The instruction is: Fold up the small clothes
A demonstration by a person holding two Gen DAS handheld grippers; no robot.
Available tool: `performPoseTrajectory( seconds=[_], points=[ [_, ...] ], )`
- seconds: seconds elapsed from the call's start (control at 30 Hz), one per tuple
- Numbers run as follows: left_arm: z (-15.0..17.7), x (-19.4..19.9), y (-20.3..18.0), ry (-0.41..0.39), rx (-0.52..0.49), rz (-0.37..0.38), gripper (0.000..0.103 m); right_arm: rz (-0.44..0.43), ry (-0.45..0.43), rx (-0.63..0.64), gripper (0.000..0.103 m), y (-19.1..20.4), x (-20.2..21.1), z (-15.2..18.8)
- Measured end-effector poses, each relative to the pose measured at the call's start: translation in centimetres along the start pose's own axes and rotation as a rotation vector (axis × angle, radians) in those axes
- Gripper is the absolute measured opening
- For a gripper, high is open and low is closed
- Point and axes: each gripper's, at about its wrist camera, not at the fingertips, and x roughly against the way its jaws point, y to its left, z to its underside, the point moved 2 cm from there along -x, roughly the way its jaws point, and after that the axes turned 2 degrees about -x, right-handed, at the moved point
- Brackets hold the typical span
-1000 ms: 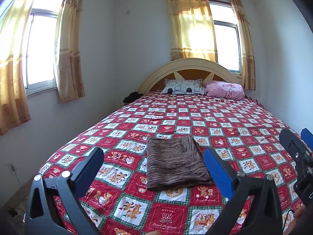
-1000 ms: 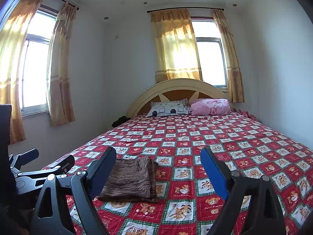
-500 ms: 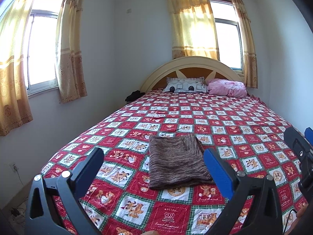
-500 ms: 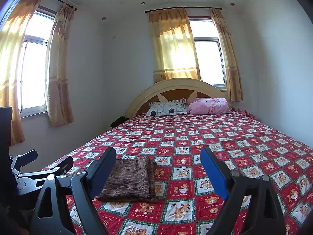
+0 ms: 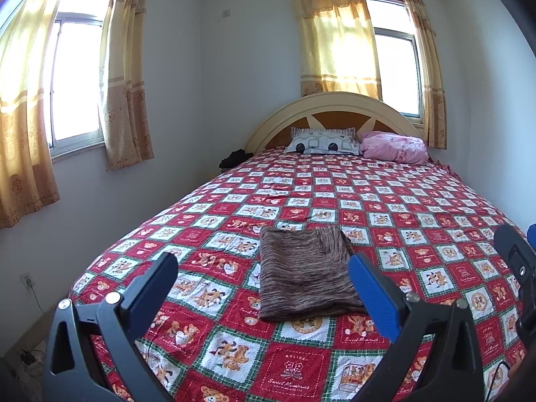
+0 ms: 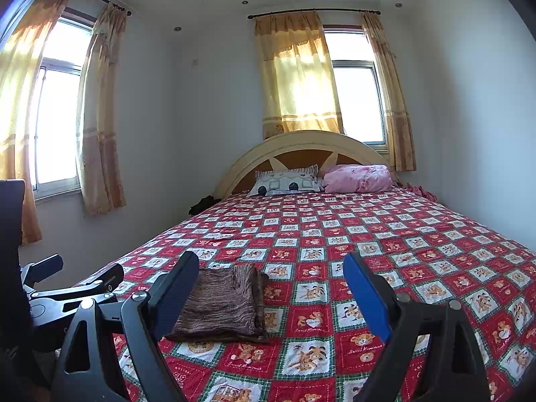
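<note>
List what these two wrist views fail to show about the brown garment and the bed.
- Brown garment: its right edge is hidden by the left gripper finger; garment type unreadable.
- Brown garment, right wrist view: its left edge is behind the right gripper finger.
- Bed: foot cut off by the bottom edge.

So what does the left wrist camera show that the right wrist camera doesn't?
Only the left wrist view shows the wall socket low by the bed and its own left gripper, jaws open and empty. Only the right wrist view shows its own right gripper, open and empty. Both show the folded brown garment on the red patchwork bedspread, two pillows at the headboard, and the other gripper at the frame edge.
</note>
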Motion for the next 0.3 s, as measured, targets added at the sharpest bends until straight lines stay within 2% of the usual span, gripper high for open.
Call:
performPoseTrajectory(
  seconds=[0.2, 0.3],
  points=[
    [0.3, -0.9, 0.4, 0.046, 0.028, 0.055, 0.103, -0.001, 0.01, -0.01, 0.088, -0.2, -0.1, 0.1],
    [0.5, -1.4, 0.6, 0.067, 0.034, 0.04, 0.103, -0.003, 0.017, -0.017, 0.088, -0.3, -0.3, 0.3]
  ],
)
